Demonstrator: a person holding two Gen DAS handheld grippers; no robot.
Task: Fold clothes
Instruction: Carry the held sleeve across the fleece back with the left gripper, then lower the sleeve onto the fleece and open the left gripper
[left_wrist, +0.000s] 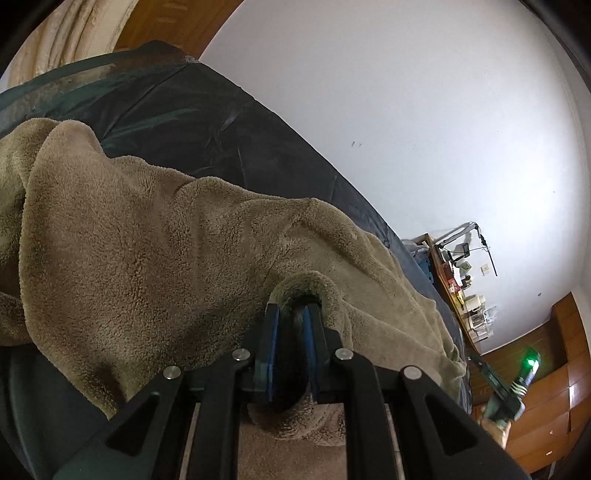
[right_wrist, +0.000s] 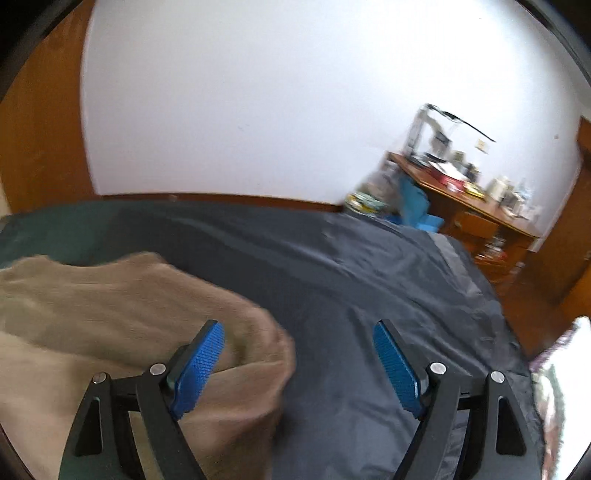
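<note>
The fleece garment (left_wrist: 155, 236), a tan plush piece, lies heaped on the left part of the bed (left_wrist: 207, 122), which is covered by a dark sheet. In the left wrist view its rumpled bulk spreads from the left border across to the bed's right-hand side, where its edge falls near the bed's rim; beyond that rim a white wall (left_wrist: 406, 110) rises, and a cluttered wooden desk (left_wrist: 448, 284) stands further right. The left gripper (left_wrist: 293, 314) is closed tight on a raised fold of the fleece garment, the blue pads nearly together with the plush pinched between them and bulging over their tips. In the right wrist view the fleece garment (right_wrist: 110, 314) fills the lower left, its rounded edge ending about mid-frame; to the right of that edge the dark sheet (right_wrist: 369, 266) lies bare and wrinkled out to the bed's far and right sides. The right gripper (right_wrist: 299, 354) stands wide apart and holds nothing: its left finger (right_wrist: 199, 369) hangs over the garment's edge, its right finger (right_wrist: 397, 369) over bare sheet. Whether the left finger touches the cloth cannot be told.
</note>
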